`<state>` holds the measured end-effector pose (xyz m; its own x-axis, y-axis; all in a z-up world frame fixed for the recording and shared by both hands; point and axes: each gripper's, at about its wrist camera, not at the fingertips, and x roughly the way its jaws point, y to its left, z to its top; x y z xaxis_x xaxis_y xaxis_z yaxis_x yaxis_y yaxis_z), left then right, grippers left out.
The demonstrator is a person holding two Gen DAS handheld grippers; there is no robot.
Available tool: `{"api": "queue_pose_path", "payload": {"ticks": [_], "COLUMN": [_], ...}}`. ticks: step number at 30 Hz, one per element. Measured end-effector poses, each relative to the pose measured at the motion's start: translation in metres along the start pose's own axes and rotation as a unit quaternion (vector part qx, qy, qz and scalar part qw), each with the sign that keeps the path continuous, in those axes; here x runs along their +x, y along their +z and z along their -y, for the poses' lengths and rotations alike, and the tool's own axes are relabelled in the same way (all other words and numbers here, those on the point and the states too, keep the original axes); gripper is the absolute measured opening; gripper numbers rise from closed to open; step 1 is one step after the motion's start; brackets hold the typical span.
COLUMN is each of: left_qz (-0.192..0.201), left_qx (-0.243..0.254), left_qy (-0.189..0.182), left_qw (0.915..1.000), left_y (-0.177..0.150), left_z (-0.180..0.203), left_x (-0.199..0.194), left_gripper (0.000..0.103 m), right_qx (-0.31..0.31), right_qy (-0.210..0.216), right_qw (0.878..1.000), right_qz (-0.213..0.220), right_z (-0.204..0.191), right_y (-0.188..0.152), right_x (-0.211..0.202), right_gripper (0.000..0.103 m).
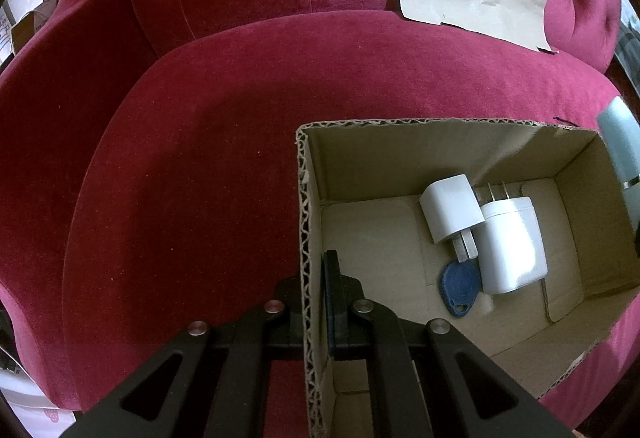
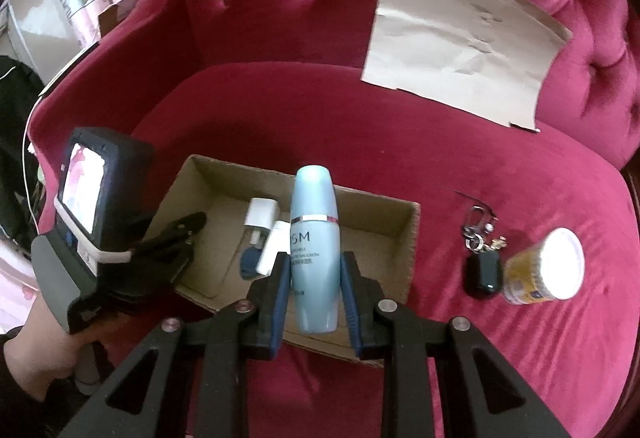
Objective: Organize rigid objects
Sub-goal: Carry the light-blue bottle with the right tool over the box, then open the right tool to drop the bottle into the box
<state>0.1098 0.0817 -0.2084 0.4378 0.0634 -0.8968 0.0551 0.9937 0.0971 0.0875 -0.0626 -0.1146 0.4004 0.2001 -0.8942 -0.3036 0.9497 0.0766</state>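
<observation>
Cardboard comes first on the left: our left gripper [image 1: 316,302] is pressed together on the side wall of the open brown cardboard box [image 1: 436,126], holding it steady on the red velvet sofa [image 1: 200,158]. Inside the box lie two white plastic plug chargers [image 1: 452,208], touching each other, and a small blue plastic key tag [image 1: 460,288] just beside them. Our right gripper [image 2: 314,286] is pinching the tall light-blue plastic lotion bottle [image 2: 314,238] around its lower half, above the box.

We think we should bring the bottle over the bare part of the box floor, go low, then let go softly, so it does not bump the chargers.

Only the right view shows the black car key on its ring [image 2: 482,266] and the round yellow tub with a white lid [image 2: 544,266], waiting on the sofa, right of the box. Only the left view shows the charger pins clearly.
</observation>
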Motion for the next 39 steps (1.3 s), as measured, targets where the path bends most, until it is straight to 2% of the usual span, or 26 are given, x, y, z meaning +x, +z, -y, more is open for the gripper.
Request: {"api": "queue_pose_path", "payload": {"ticks": [20,37,38,39], "left_qz": [0.000,0.000,0.000,0.000], "left_qx": [0.000,0.001,0.000,-0.001], "left_qy": [0.000,0.000,0.000,-0.001], "left_qw": [1.0000,1.0000,1.0000,1.0000], "left_y": [0.000,0.000,0.000,0.000], "left_z": [0.000,0.001,0.001,0.001], "left_x": [0.000,0.000,0.000,0.000], "left_gripper": [0.005,0.005,0.005,0.005], "right_qx": [-0.045,-0.059,-0.059,-0.058], "right_qy": [0.043,0.043,0.040,0.035], "right_qw": [0.998,0.997,0.997,0.997], "right_qz": [-0.026,-0.030,-0.030,-0.027], "right_z": [-0.040,-0.047,-0.046,-0.045], "right_y": [0.007,0.008,0.008,0.008], "right_x": [0.035,0.046,0.046,0.046], "right_gripper": [0.026,0.027,0.028,0.035]}}
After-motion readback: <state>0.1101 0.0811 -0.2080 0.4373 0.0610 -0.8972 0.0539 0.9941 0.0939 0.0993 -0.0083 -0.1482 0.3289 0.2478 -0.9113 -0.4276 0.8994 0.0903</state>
